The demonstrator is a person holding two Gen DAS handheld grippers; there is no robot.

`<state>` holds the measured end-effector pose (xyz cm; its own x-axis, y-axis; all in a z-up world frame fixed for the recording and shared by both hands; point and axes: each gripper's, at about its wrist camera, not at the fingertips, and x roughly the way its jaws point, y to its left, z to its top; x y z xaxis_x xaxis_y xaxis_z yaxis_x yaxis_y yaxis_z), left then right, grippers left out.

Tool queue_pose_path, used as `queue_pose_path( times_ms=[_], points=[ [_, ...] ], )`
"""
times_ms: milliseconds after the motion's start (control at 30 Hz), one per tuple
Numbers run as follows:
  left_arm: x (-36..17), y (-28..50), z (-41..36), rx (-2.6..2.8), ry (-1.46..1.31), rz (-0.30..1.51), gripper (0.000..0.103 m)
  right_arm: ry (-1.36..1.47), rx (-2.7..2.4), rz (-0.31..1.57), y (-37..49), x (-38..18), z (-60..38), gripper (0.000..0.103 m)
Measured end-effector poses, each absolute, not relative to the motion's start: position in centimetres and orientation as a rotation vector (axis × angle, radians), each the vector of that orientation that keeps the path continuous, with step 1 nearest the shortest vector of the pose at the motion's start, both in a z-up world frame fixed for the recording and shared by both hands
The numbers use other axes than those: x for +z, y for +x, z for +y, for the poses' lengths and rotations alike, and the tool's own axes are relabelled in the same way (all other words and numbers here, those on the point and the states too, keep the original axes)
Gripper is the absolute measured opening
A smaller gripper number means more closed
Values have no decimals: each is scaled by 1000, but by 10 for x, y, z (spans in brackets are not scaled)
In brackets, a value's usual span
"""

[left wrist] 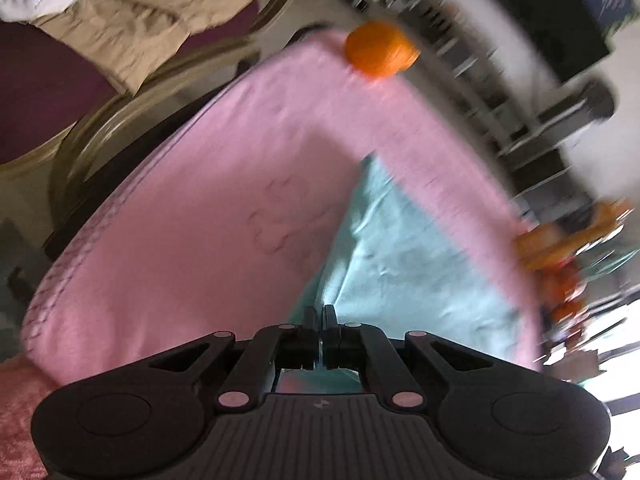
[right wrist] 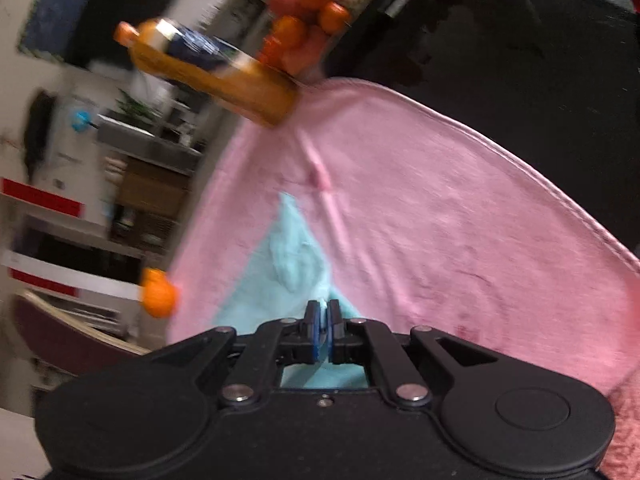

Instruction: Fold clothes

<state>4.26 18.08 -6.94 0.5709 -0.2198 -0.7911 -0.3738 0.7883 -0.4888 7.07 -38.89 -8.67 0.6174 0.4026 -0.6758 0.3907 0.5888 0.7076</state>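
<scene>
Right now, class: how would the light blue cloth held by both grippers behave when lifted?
The light blue cloth probably droops: it is wrinkled and pinched at two corners. It seems light. It may drag the pink towel beneath it.

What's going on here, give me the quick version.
A person is folding laundry with a hand-held tool in each hand. The left tool and the right tool are both shut on a light blue cloth, which lies on a spread pink towel. An orange sits at the towel's edge. Both views are motion-blurred, and no fold shows in the cloth yet.
</scene>
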Motion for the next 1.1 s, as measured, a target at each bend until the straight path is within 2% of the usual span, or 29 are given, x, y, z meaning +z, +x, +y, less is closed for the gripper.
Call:
queue_pose_path(
  times_ms=[67,133,167,267,433,533,633,733,800,833,967,1100],
  points=[
    [-75,50,164,156,-536,1028,3,885,-49,1016,79,-94,-380,3],
    [-81,57,147,212,-387,1072,12,751,-103,1085,89,-100,-368,4],
    [-82,59,139,236,-317,1085,18,662,-138,1107,94,-100,-360,6],
    [-68,48,135,278,-233,1006,19,469,-231,1092,95,-92,-347,17],
    [-38,44,152,162,-385,835,17,673,-73,919,83,-67,-361,18],
    [-20,64,145,72,-383,800,18,767,57,838,88,-46,-358,18],
    [-10,94,129,22,-323,791,20,683,137,796,114,-16,-332,18],
    [-5,126,113,-14,-252,788,23,647,181,773,148,-4,-314,27],
    [-17,148,104,-8,-205,803,23,620,170,769,172,-8,-306,38],
    [-25,156,102,-10,-194,813,22,606,151,774,180,-15,-306,39],
    [-60,186,103,-10,-193,885,21,585,85,838,210,-62,-314,39],
    [-66,206,103,-44,-196,874,21,567,45,922,235,-90,-322,30]
  ],
)
